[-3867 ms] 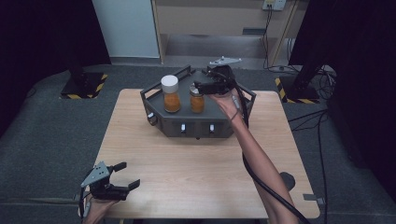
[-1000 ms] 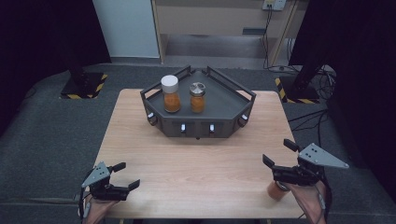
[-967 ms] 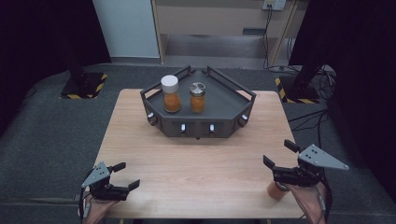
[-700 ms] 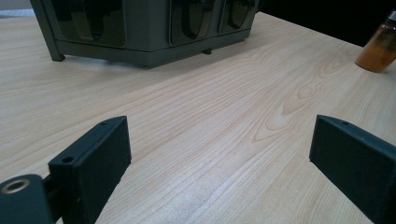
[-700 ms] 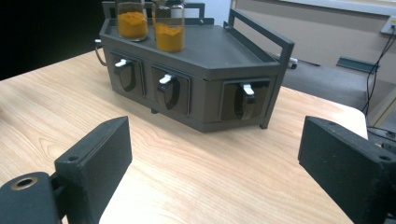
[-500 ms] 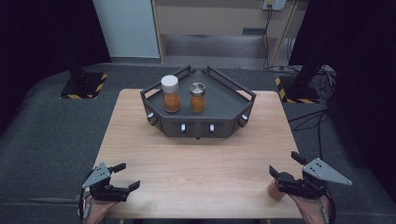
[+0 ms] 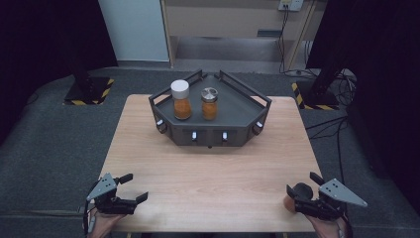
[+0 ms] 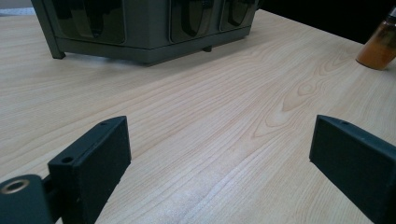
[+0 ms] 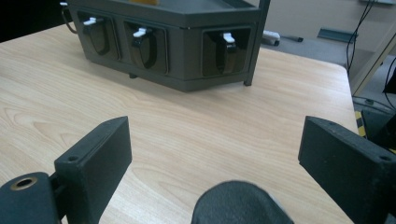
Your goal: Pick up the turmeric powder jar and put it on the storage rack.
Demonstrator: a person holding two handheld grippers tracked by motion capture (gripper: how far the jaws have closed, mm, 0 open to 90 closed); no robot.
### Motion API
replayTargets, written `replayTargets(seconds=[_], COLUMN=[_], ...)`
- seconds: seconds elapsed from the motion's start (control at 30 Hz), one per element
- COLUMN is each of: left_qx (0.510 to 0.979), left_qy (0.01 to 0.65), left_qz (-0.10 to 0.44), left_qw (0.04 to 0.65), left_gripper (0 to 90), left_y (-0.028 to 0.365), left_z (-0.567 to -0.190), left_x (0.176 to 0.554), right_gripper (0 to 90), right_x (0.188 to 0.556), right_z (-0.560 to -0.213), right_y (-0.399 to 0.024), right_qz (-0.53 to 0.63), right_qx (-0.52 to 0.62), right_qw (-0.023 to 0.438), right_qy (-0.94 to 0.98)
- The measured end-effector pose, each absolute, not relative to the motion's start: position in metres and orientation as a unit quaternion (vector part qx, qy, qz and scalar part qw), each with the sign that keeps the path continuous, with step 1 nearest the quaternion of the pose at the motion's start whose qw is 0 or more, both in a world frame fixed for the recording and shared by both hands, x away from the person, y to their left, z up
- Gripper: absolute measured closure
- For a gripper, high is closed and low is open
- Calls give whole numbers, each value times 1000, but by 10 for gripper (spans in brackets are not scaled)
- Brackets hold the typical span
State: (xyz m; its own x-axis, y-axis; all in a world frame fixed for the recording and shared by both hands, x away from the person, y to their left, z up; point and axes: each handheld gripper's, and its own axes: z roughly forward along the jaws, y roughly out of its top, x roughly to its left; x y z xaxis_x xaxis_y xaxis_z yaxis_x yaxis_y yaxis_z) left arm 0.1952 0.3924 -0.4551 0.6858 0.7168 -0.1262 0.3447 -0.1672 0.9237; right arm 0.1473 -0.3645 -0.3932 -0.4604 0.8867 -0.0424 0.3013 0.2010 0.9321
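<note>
**Both tools spread wide at the near corners, three jars on the tabletop**

A dark tray (image 7: 247, 119) with raised rails sits toward the far middle of the wooden tabletop (image 7: 208, 168). Two jars of orange contents stand side by side in it: a white-capped jar (image 7: 181, 99) on the left and a metal-capped jar (image 7: 209, 103) on the right, close together but apart.

The left tool (image 7: 132, 189) rests at the near left corner, held by a hand (image 7: 101, 224). Its jaws stand wide apart with only bare wood between them, as the left gripper view confirms.

The right tool (image 7: 302, 188) is at the near right corner, its jaws also spread wide. A third jar (image 7: 296, 196), with a black cap and orange contents, stands on the tabletop just beside or between those jaws; in the right gripper view its cap (image 9: 240, 203) rises between them, touching neither. From the left gripper view this jar shows far off at the right edge.
</note>
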Motion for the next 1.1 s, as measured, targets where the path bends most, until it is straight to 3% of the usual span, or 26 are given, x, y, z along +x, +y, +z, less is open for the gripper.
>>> replayTargets(seconds=[1.1], left_qx=[740], left_qy=[355], left_qz=[174], left_qw=[543], left_gripper=[47], left_y=[394], left_z=[-456], left_x=[195], right_gripper=[96], right_x=[142], right_z=[-409], right_y=[-370], right_qz=[478], right_qx=[426], right_qw=[314], right_qy=[701])
